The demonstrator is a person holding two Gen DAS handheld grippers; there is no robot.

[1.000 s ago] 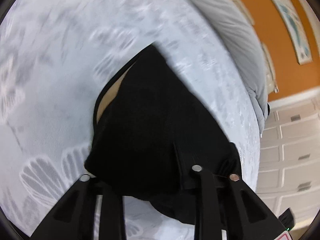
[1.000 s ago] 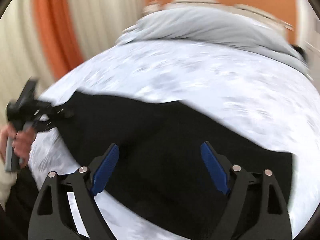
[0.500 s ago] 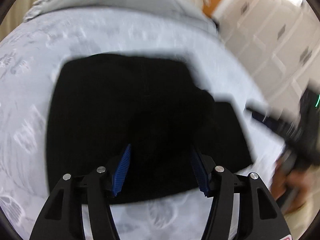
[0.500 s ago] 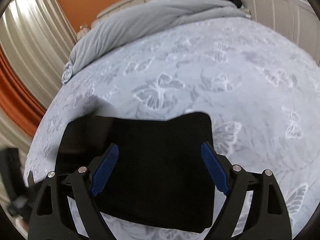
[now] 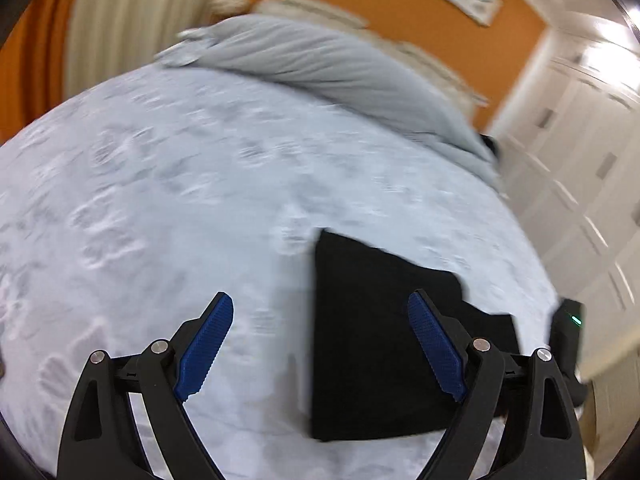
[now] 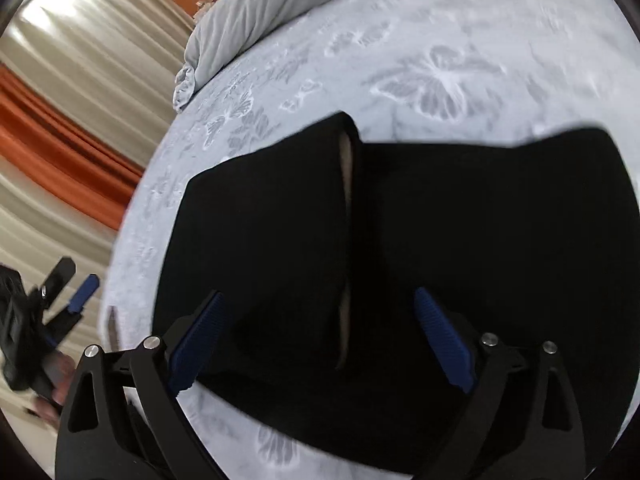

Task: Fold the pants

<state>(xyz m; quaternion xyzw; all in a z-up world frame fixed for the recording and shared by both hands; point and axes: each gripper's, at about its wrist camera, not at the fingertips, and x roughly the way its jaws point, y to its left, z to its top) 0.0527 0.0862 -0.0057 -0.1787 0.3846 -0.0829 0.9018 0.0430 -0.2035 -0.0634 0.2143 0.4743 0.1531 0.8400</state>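
Pants: the black soft-fabric pants lie folded into a compact stack on the pale grey butterfly-print bedspread, near the bed's front edge; a pale slit of lining shows along a seam down the middle in the right wrist view.
Left claw: the left claw hangs above the bedspread with its blue pads wide apart and nothing between them; its jaws have just been opening. The stack sits ahead and under its right finger only.
Right claw: the right claw hovers low over the stack, blue pads spread either side of the seam, gripping nothing; its jaws have just been closing a little.
Step in hand: probably tidying or making the last fold.
How to do it well: come down square to the stack, pinch every layer at the edge, not just the top one, and lift both corners evenly so the fold lands flush.
Risk: dark fabric hides layer edges; a shallow pinch could peel one ply and undo the stack.
Backdrop: a rumpled grey duvet lies well apart at the head of the bed.
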